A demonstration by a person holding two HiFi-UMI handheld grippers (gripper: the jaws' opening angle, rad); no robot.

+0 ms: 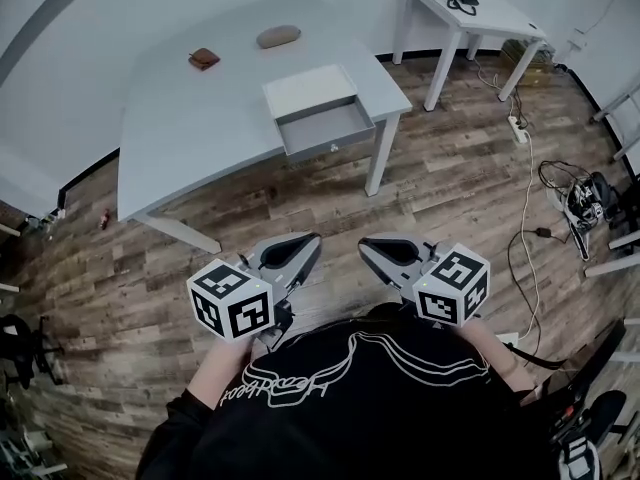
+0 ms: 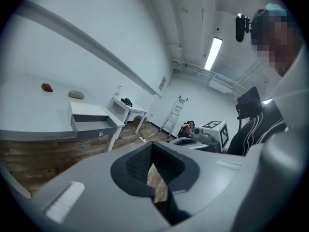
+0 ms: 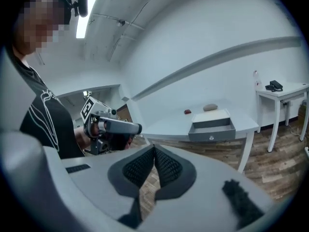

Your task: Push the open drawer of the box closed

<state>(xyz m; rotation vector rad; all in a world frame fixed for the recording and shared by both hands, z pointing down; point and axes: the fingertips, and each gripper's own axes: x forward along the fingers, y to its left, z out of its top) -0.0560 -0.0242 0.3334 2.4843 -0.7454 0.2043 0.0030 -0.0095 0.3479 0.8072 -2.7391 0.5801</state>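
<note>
Near the person's chest, the left claw (image 1: 305,251) and right claw (image 1: 372,252) are each pressed together on nothing, well apart from the table (image 1: 190,128). At the table's near edge sits the box (image 1: 305,86), its drawer (image 1: 325,128) standing open.

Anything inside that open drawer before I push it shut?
In the head view the drawer shows only its own bare grey bottom, with nothing lying in it. Its rear part, under the top of the box, is covered.
</note>
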